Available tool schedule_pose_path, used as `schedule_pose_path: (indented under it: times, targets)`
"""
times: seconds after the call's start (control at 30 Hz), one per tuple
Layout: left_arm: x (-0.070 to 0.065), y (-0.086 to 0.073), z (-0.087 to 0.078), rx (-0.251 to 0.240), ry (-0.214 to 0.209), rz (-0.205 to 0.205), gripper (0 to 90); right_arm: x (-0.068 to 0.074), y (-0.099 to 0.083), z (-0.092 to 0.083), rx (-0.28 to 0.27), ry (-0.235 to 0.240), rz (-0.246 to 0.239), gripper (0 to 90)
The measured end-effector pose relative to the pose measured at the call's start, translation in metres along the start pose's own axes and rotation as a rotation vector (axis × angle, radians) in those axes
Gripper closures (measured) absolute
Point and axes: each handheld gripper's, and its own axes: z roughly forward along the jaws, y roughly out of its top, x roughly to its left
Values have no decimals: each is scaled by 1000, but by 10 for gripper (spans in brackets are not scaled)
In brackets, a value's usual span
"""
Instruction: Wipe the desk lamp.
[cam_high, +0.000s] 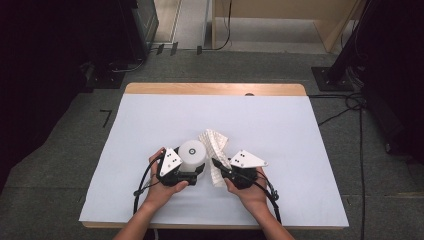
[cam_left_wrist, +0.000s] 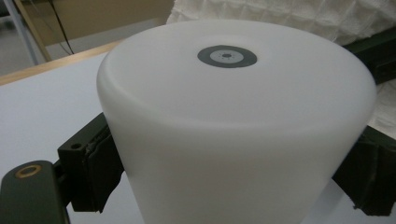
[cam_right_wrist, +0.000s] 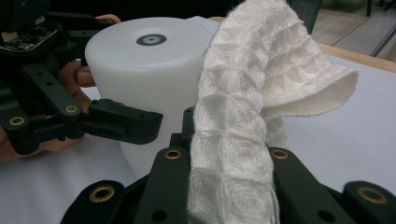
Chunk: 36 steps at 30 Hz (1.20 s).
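- The step in hand looked like wiping: the left gripper (cam_high: 196, 174) steadied a white cup (cam_high: 192, 155) standing upside down, while the right gripper (cam_high: 218, 165) brought a white waffle-weave cloth (cam_high: 214, 145) up to its side.
- The left gripper's jaws were clamped on the cup's wall, one pad (cam_left_wrist: 95, 175) pressed against each flank, as the left gripper view showed.
- The right gripper's jaws were closed on the cloth (pinched tight, the fabric bulging up between them), and the free end flopped over toward the far side of the table (cam_high: 150, 115).
- The cup stood on the table's white surface near the middle of the near edge, just beside the cloth; in the right gripper view the cloth seemed to lie against the cup's wall, though real contact could not be told for sure.
- The next move, by my judgement, called for drawing the cloth across the cup's side or its upturned base (cam_right_wrist: 151, 39) while the left grip stayed firm, so the cup would not tip or spin.
- A slack hold on the smooth wall could have let it slide.
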Motion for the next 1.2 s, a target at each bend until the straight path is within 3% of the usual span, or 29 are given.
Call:
schedule_pose_path:
  times: [0.07, 0.17, 0.4, 0.63, 0.73, 0.87, 1.0, 1.1, 1.2]
  targets:
    - [0, -1, -1, -1, -17, 6, 88, 0, 0, 0, 1, -3, -2, 789]
    - [0, -2, -3, -7, -8, 10, 87, -1, 0, 0, 2, -3, -1, 789]
    - [-5, 3, -10, -44, 40, -44, 53, -6, -1, -2, 1, -15, 10, 789]
    - [-20, -1, 1, 18, 180, -64, 71, -8, -2, -2, 1, -19, 16, 789]
    - [-23, -1, 3, 17, 198, -55, 78, -8, -2, -1, 6, -17, 16, 789]
    - [-16, 2, 0, 14, 141, -65, 85, -7, -3, 0, 8, -12, 14, 789]
    - [-6, 9, -9, -42, 42, -99, 86, -5, -3, 2, 11, -4, 8, 789]
    - [0, 14, -16, -86, -45, -92, 86, -2, -4, 3, 17, 5, 6, 789]
    - [1, 16, -19, -96, -85, -75, 86, 2, -4, 5, 20, 21, -5, 790]
